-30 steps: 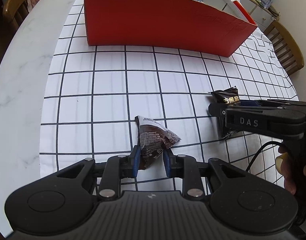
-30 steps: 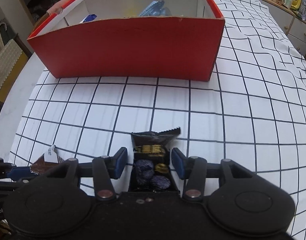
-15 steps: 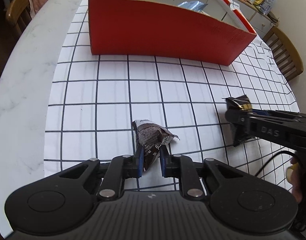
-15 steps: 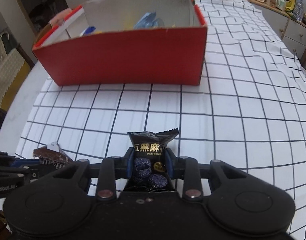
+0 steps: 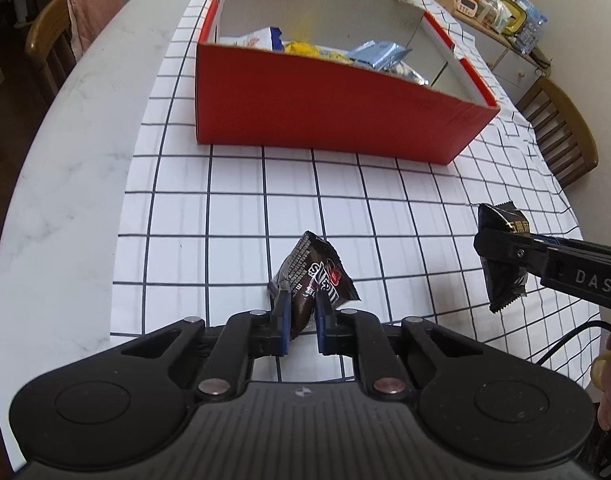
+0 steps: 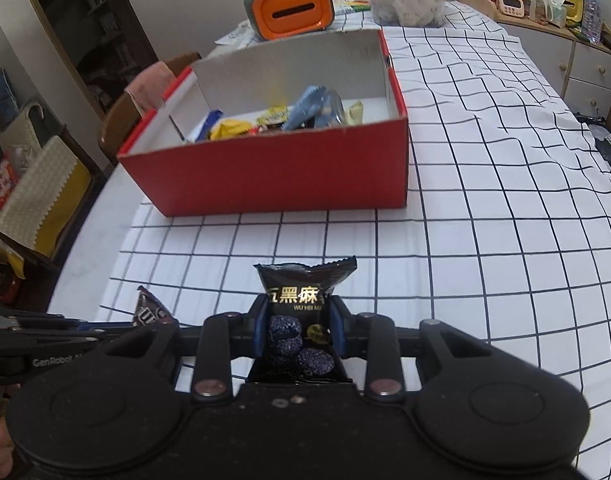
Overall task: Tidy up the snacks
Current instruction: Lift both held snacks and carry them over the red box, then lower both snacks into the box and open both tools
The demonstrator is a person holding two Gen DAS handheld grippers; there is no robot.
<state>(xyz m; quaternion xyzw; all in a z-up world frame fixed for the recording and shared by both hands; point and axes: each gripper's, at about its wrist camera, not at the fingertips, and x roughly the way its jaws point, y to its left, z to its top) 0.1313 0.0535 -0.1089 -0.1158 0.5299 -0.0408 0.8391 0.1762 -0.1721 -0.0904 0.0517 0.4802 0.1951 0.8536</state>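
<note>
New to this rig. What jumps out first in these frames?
The big red box dominates the far side of the checked tablecloth, open-topped with assorted snack packets inside. In front of it, each gripper is shut on a dark packet: the left gripper on a brown snack packet, the right gripper on a black snack packet.

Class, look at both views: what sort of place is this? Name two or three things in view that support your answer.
Probably a home dining room. A table with a checked cloth has wooden chairs around it, and a sideboard by the wall is cluttered with household bits.
</note>
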